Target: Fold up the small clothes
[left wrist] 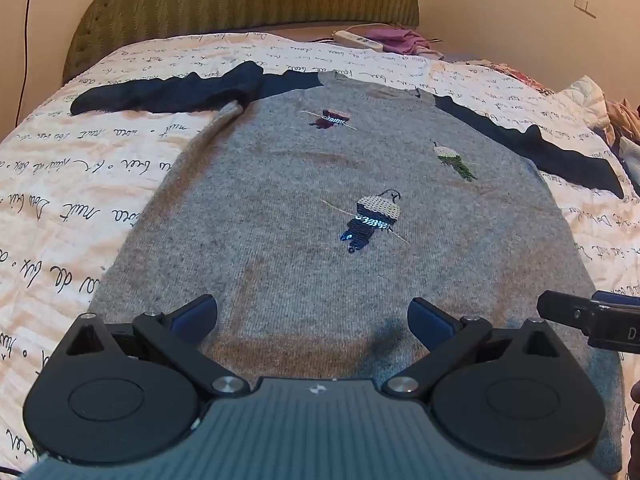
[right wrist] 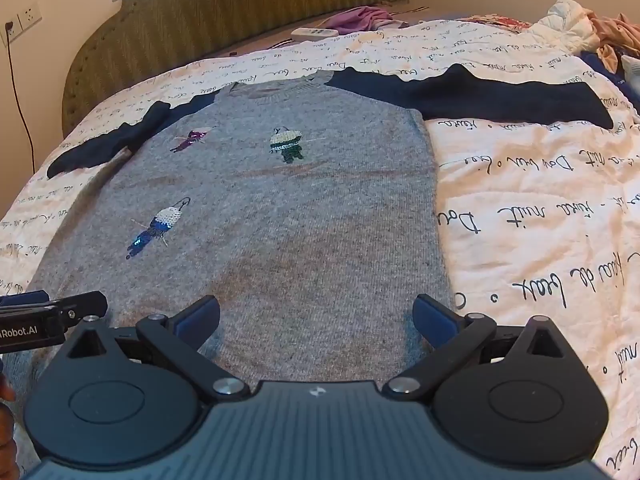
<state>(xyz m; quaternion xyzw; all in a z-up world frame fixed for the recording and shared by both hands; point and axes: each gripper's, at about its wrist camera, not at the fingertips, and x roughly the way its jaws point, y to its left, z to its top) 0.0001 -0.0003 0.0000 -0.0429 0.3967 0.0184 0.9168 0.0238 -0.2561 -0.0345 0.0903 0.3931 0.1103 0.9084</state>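
Black linkages, blue-padded jaws, ribbed grey housing

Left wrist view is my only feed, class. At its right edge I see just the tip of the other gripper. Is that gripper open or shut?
Observer: The right gripper is open, its blue-padded fingers spread above the grey sweater near the hem.
Operator: Is it close to the sweater's side edge?
Observer: Yes. Its right finger sits about over the sweater's right edge, with the script-printed quilt beyond.
Operator: Where does the black cable on the wall lead?
Observer: Up to a plug in a wall socket.
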